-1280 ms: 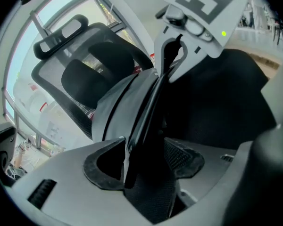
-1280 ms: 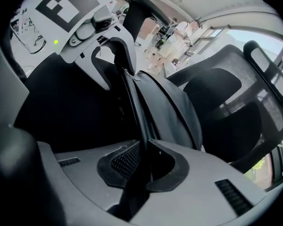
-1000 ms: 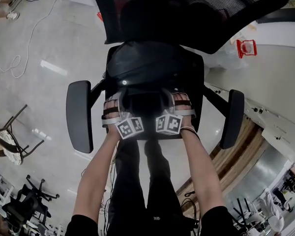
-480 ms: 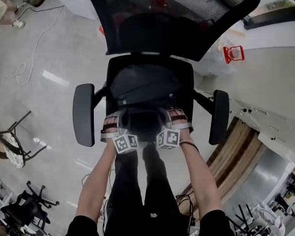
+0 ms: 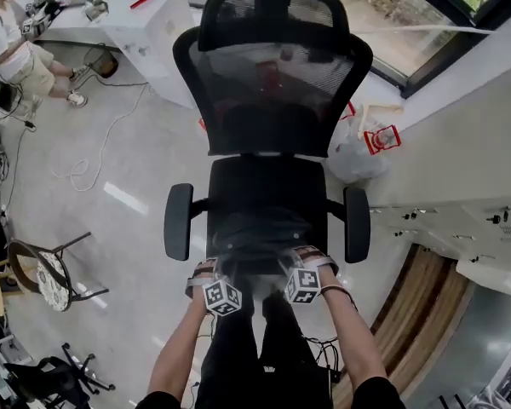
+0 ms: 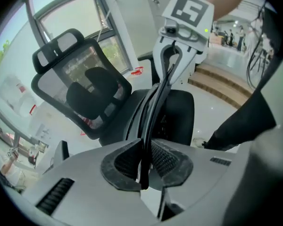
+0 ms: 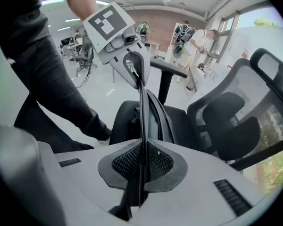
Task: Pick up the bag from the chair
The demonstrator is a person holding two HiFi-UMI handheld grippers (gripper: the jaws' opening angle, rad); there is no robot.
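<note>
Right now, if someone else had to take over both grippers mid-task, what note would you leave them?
Left gripper: shut on a black strap of the bag.
Right gripper: shut on the other strap.
Bag: between the two grippers at the front edge of the chair seat. It is dark against dark, so I cannot tell whether it is fully clear of the seat.
Done: both straps are gripped.
Left: bring the bag up and away from the chair, probably keeping both grippers shut and level.

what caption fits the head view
Left gripper and right gripper clamp the strap of the bag over the chair
</note>
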